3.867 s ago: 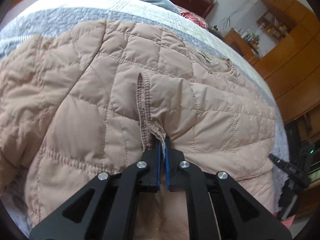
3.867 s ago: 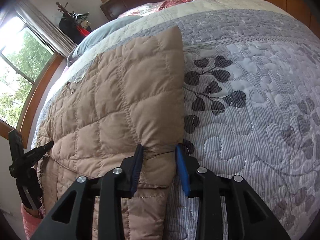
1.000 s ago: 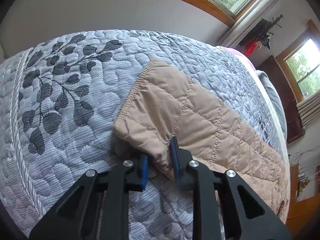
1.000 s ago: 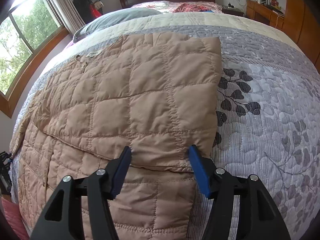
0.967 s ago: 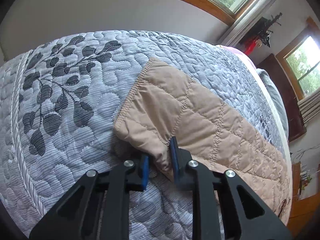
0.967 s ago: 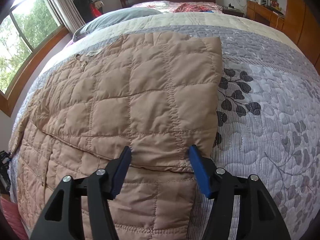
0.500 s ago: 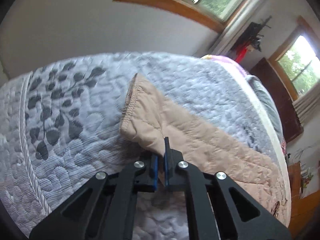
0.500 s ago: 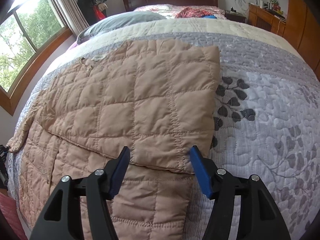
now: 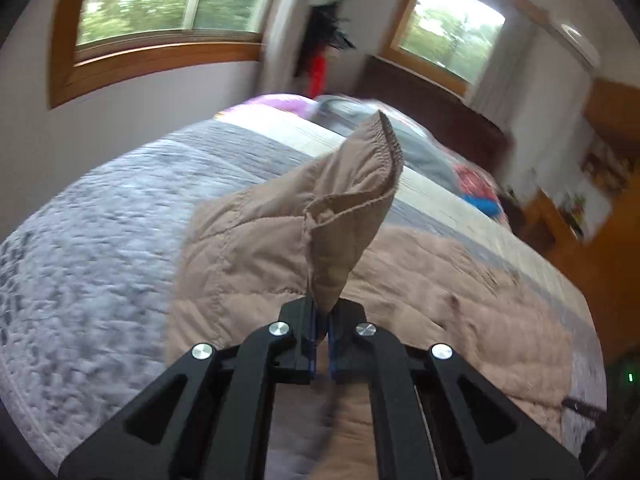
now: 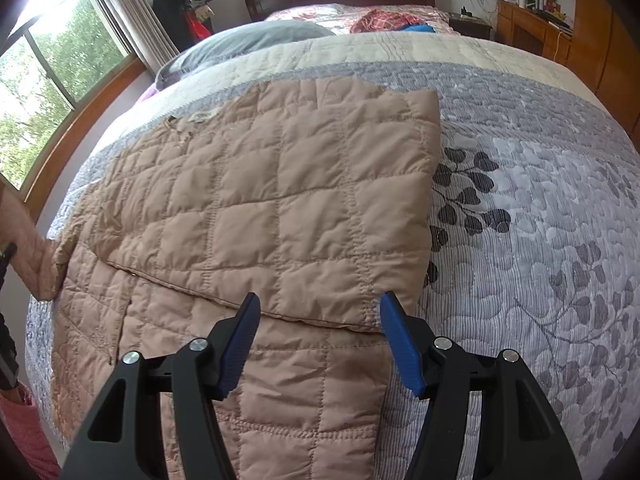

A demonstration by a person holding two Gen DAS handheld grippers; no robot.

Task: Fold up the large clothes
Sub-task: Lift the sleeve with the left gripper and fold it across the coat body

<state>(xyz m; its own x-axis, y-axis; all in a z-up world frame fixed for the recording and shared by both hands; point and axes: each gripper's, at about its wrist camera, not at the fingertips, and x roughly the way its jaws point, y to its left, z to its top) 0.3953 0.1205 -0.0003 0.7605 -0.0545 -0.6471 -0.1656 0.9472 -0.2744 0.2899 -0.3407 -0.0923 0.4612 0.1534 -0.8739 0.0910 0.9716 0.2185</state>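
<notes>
A tan quilted jacket (image 10: 280,208) lies spread on the bed, one side folded over its middle. My left gripper (image 9: 321,320) is shut on the jacket's sleeve cuff (image 9: 352,200) and holds it lifted above the bed; the rest of the jacket (image 9: 460,292) lies beyond it. My right gripper (image 10: 318,312) is open and empty, its blue pads (image 10: 400,344) hovering over the near edge of the folded panel. The lifted sleeve shows at the left edge of the right wrist view (image 10: 28,240).
The grey leaf-patterned bedspread (image 10: 540,220) covers the bed. A grey pillow (image 10: 248,44) and red clothes (image 10: 384,18) lie near the dark headboard. Wooden furniture (image 10: 532,28) stands on the right, windows (image 10: 44,80) on the left.
My left gripper closed on the sleeve cuff and lifted it up off the bedspread, swinging toward the jacket body. My right gripper stays open and has drawn back slightly.
</notes>
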